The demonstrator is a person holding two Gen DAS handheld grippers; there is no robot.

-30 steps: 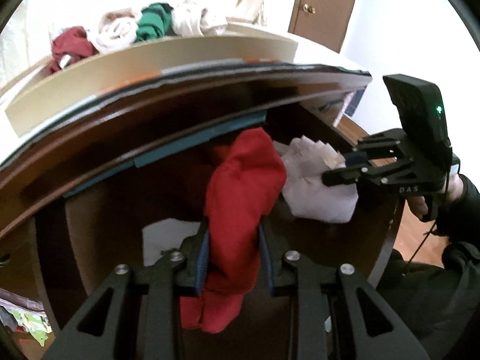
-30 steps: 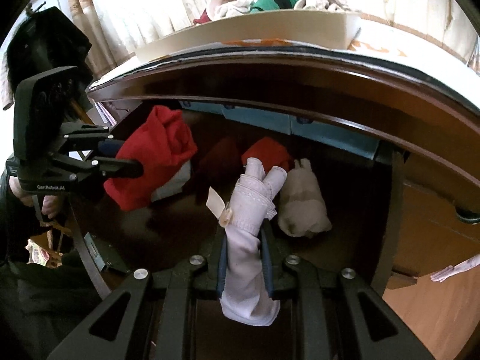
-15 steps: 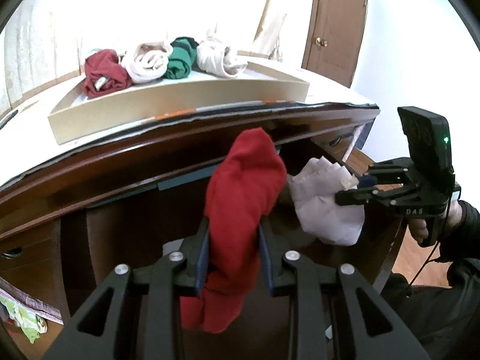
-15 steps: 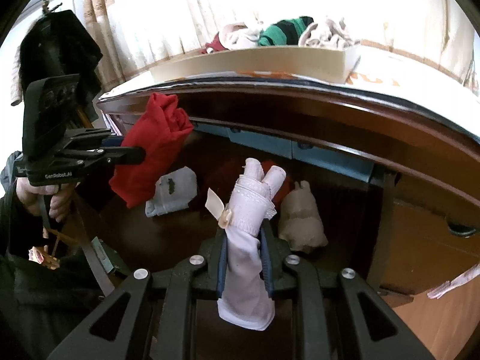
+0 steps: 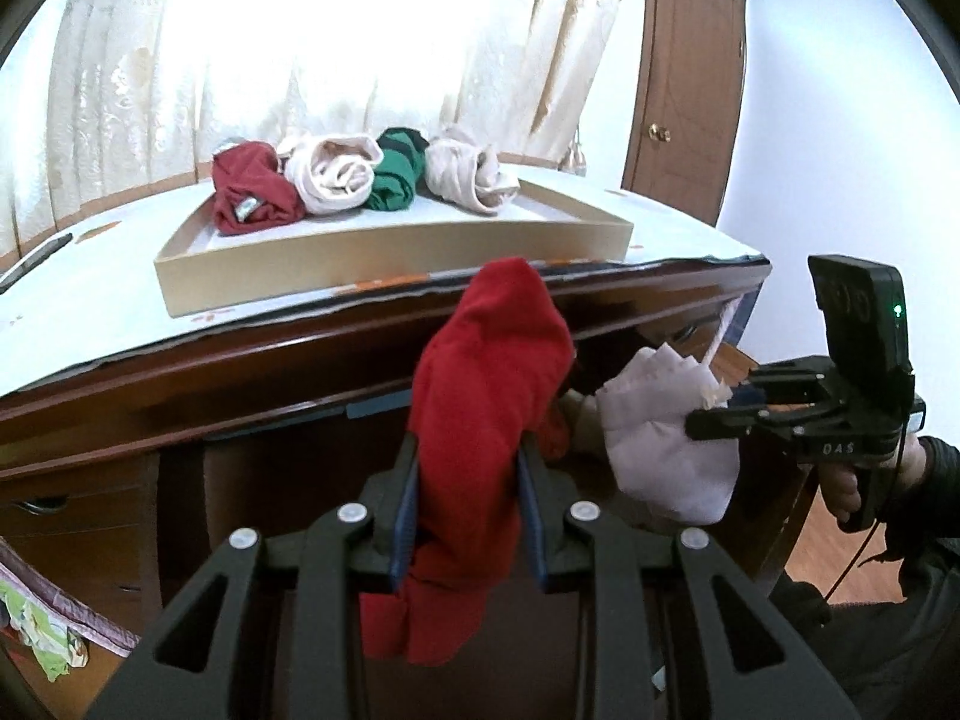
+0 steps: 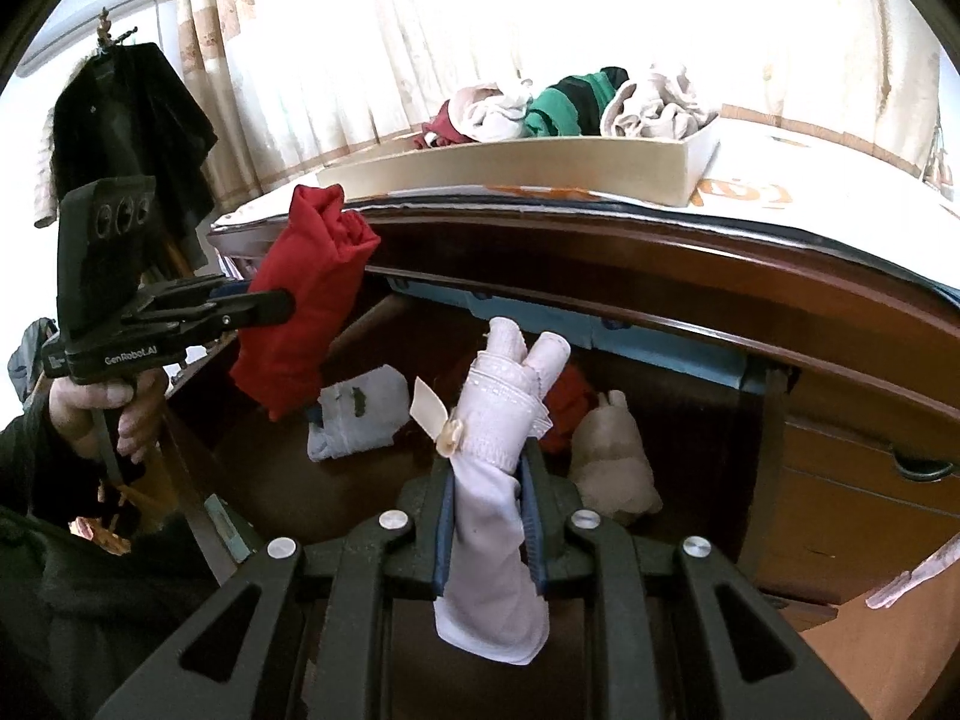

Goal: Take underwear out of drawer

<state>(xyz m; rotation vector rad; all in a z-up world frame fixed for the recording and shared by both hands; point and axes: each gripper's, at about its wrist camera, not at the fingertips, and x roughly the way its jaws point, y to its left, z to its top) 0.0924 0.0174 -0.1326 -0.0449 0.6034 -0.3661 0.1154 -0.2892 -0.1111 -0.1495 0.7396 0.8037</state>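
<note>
- Red underwear [image 5: 486, 420] is clamped in the left gripper [image 5: 468, 516], raised at the desktop's edge; its lower end hangs behind the jaws.
- White underwear [image 6: 498, 480] is pinched in the right gripper [image 6: 489, 516] above the open drawer [image 6: 690, 438].
- More rolled pieces lie in the drawer, partly hidden.
- The tray [image 5: 390, 264] holds four rolls.

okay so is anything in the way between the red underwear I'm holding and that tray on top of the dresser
Nothing visible blocks it. The red underwear, clamped in the left hand-held gripper, is already up near the dresser's top edge, and the tray's front half is bare; four rolled pieces sit along its back.
</note>
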